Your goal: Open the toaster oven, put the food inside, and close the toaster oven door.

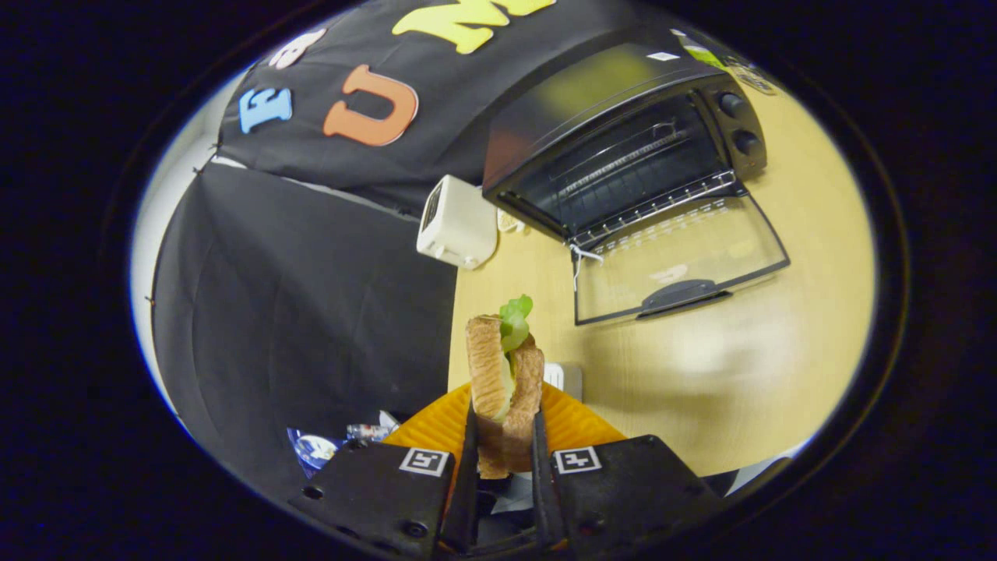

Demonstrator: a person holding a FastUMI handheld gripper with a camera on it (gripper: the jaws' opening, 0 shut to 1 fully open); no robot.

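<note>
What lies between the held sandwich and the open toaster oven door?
In the gripper view, only bare wooden tabletop lies between the sandwich, clamped by the gripper, and the lowered glass door of the toaster oven. A white appliance stands off to the side.

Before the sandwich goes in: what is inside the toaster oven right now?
Inside the open toaster oven, a bare wire rack and heating rods show; the dark rear is unclear. The claw is shut on the sandwich.
</note>
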